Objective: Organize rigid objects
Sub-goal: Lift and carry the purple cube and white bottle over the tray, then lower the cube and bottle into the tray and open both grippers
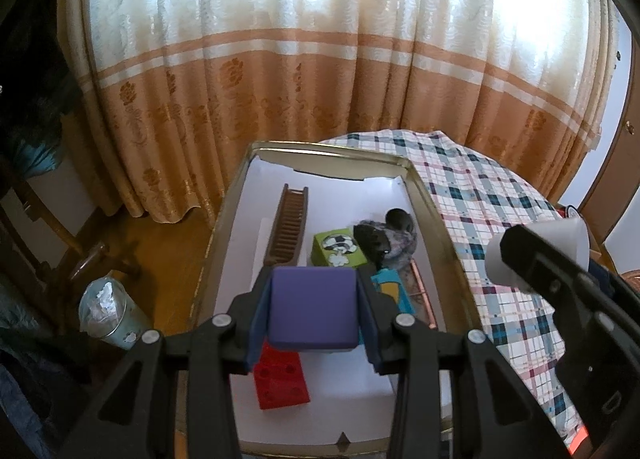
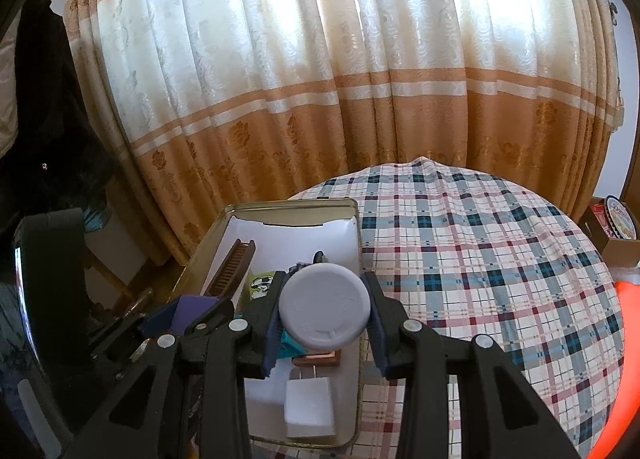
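Note:
My left gripper (image 1: 313,309) is shut on a purple block (image 1: 312,305) and holds it above the near end of a gold metal tin (image 1: 424,195) lined with white paper. Inside the tin lie a brown comb (image 1: 287,225), a green box with a soccer print (image 1: 338,249), a dark grey lump (image 1: 386,237), a teal piece (image 1: 394,291) and a red studded brick (image 1: 280,377). My right gripper (image 2: 323,313) is shut on a white round container (image 2: 323,305) over the tin's (image 2: 352,211) right side. That container (image 1: 540,247) also shows at the right of the left wrist view.
The tin rests at the left edge of a round table with a plaid cloth (image 2: 480,259). Curtains (image 1: 320,59) hang behind. A bin with crumpled plastic (image 1: 106,309) and chair legs (image 1: 52,227) stand on the wooden floor to the left. A cardboard box (image 2: 616,235) sits far right.

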The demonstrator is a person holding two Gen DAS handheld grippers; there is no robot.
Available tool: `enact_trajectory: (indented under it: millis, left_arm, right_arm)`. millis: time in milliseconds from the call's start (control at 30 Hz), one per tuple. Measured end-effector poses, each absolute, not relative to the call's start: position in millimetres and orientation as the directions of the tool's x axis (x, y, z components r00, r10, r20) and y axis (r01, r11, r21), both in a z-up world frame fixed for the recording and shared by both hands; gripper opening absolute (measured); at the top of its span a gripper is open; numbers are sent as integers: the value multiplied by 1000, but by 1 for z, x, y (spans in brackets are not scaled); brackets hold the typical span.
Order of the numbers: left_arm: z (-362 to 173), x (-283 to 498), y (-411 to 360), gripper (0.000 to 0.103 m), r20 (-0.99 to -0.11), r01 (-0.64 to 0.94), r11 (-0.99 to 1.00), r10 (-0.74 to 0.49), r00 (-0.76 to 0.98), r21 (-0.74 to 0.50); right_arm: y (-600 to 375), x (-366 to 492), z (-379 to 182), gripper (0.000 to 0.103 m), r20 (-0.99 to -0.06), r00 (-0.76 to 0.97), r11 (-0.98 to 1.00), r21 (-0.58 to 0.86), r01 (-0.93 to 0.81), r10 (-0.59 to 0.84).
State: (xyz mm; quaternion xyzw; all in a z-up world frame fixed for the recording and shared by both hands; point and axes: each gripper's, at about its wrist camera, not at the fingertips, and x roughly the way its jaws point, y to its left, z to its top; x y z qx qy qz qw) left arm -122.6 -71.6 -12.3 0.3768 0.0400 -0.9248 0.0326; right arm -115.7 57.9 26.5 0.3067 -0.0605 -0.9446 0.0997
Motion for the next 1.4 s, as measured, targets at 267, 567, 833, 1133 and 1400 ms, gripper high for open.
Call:
enact_trajectory:
  millis: [267,567,833,1133,1400]
  left_arm:
    - [-15,-124,-81,39,-707,106,-993,-41,-706,-49]
    - [-16,-128,-86,39,-710,113,-992,-43,-703,-52]
    - [-20,-133,-89,39,-720,114,-992,-45,-692,-48]
    - [-26,-135,-88,39,-729,112,-993,-47,-683,-41]
    - [-30,-139,-89,39,-736,110,-994,-57,-675,-24]
  right_arm:
    - [46,-125,25,40,-573,-787,-973,157,168,-229]
    - [43,-133,26,40,-576,-784,-973,165,164,-230]
    - [41,-140,23,40,-584,-779,-973,159,167,-229]
    - [39,-146,23,40,-585,-780,-975,156,161,-222]
    - [37,-159,29,40,-574,-788,-974,161,157,-222]
